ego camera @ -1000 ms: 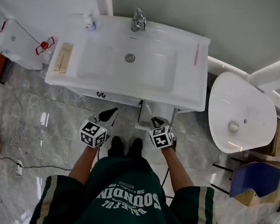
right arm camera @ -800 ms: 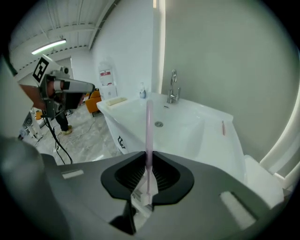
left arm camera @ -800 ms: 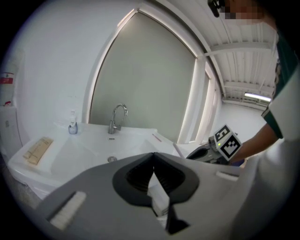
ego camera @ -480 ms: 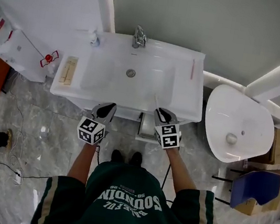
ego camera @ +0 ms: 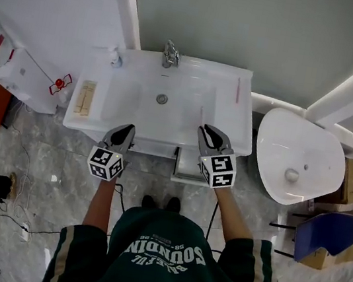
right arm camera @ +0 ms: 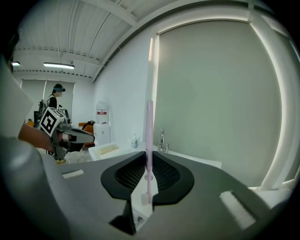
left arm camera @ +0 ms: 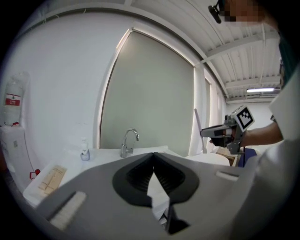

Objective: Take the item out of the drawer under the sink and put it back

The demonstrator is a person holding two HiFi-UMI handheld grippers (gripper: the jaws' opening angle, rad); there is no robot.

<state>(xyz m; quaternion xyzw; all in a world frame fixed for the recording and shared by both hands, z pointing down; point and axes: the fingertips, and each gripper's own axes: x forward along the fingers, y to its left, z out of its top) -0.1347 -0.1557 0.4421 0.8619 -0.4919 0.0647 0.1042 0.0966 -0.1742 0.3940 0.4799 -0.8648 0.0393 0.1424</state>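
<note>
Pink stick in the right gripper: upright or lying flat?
Upright. In the right gripper view the pink stick stands vertical between the closed jaws of the right gripper, reaching well above them.

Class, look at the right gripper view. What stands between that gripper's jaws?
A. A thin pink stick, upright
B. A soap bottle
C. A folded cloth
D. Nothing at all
A: the thin pink stick rises upright from between the jaws of the right gripper, which are clamped on its lower end.
</note>
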